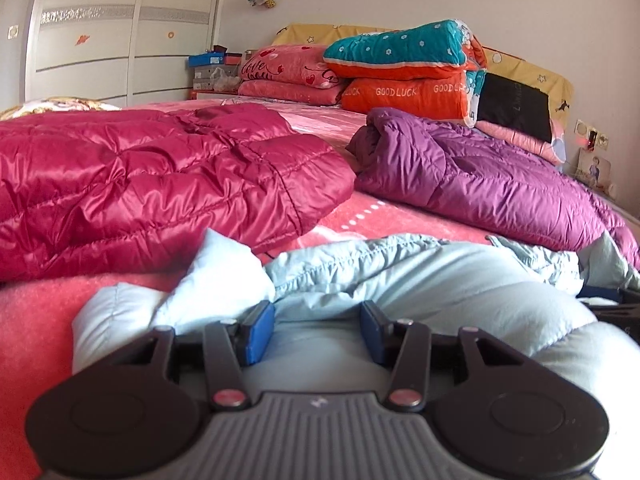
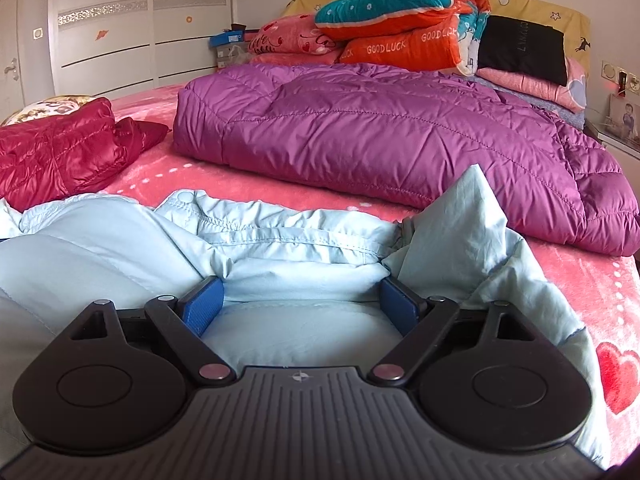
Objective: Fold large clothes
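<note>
Left gripper (image 1: 318,332) half-spread, right gripper (image 2: 302,306) wide open, both resting on the pale blue jacket (image 2: 280,240); nothing pinched. Jacket lies nearest on the bed (image 2: 580,280), long axis 9-to-3. Purple jacket (image 2: 380,136) at 12. Orange quilt (image 2: 404,46) beyond reads "GOOD LUCK".

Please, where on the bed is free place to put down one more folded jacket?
One bare strip of pink blanket runs between the blue jacket, the red jacket and the purple jacket. Another patch lies at the near right, by the red heart. The headboard end is crowded with folded quilts and pillows.
</note>
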Demonstrator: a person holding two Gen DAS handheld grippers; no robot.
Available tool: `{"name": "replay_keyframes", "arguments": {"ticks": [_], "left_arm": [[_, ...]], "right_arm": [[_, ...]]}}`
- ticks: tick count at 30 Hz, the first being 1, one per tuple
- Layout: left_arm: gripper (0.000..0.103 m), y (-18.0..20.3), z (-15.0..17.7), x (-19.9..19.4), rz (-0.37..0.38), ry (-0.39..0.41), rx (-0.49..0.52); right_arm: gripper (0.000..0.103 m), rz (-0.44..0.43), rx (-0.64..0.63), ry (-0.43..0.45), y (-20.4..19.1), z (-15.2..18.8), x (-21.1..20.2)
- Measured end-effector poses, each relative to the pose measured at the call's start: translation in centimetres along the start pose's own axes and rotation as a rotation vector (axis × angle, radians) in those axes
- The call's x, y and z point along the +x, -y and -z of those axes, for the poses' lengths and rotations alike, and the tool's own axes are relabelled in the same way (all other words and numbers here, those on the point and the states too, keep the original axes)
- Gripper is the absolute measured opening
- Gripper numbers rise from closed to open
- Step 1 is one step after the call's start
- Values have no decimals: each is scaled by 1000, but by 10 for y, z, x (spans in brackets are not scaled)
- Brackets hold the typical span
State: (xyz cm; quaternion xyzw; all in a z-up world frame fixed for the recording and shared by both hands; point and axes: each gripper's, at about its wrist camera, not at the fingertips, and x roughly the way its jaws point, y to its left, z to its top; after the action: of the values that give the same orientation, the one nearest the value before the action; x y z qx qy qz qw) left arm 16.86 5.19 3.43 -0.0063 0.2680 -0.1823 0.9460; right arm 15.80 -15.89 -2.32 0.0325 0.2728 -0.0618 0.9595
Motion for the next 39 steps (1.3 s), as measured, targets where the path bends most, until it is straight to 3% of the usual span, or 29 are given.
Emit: {"name": "replay_keyframes", "arguments": {"ticks": [15, 18, 20, 25, 32, 39], "left_arm": [[51, 7, 1, 0, -37, 14, 41], [66, 8, -3, -10, -46, 22, 41], [84, 5, -8, -24, -28, 41, 18], [91, -18, -28, -72, 35, 137, -156], [96, -33, -28, -105, -36, 128, -150], [97, -54, -9, -135, -77, 87, -206]], "right_arm": [[103, -11, 15, 34, 5, 7, -14], [103, -18, 29, 43, 6, 6, -16], [103, -20, 34, 53, 6, 6, -20], [103, -64, 121, 90, 18, 3, -47], [103, -109, 200, 129, 31, 3, -94], [103, -82, 225, 69, 35, 25, -129]]}}
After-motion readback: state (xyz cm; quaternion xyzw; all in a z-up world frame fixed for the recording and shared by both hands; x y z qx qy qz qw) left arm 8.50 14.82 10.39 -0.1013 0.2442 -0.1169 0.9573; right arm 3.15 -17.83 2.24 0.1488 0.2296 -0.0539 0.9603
